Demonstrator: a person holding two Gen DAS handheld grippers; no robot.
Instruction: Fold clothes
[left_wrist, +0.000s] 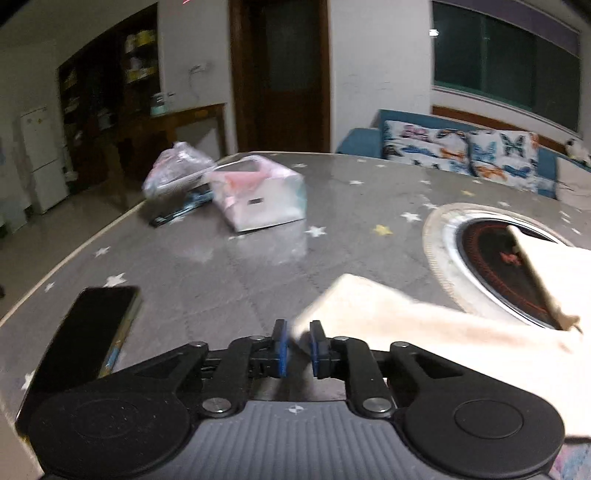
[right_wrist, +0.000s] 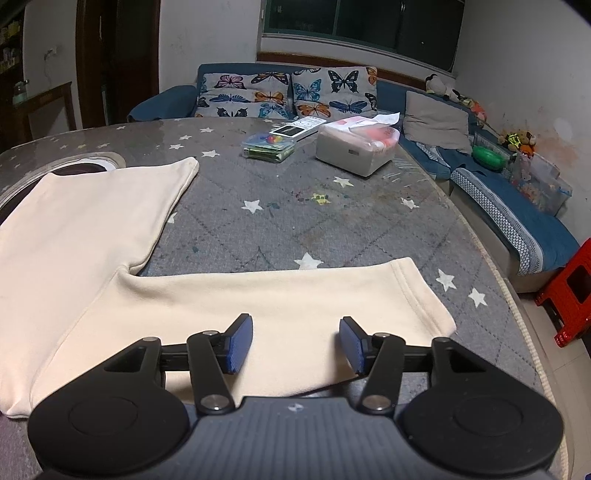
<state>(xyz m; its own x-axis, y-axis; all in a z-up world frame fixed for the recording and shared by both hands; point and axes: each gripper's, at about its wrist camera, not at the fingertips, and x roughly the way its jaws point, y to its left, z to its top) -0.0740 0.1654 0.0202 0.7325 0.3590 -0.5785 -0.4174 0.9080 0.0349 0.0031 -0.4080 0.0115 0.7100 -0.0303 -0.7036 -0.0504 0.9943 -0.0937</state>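
Left wrist view: sits low behind its gripper, close over the grey star-patterned tabletop (left_wrist: 229, 280), facing the brown wooden door (left_wrist: 279, 74). Right wrist view: equally low, facing the blue sofa (right_wrist: 517, 221). Both share the cream fabric garment (left_wrist: 424, 325) (right_wrist: 258, 295).

Dim indoor light, left-wrist blur, fisheye bending

No writing can be made out anywhere — the white card (right_wrist: 298, 127) at the far side of the worktop (right_wrist: 369, 229) carries dark printed marks, but they are too small to read. The small dark label (left_wrist: 255, 202) on the pale box (left_wrist: 258, 195) is blurred, and the red markings on the round black hob (left_wrist: 495, 266) form rings and a smudged sign — nothing legible
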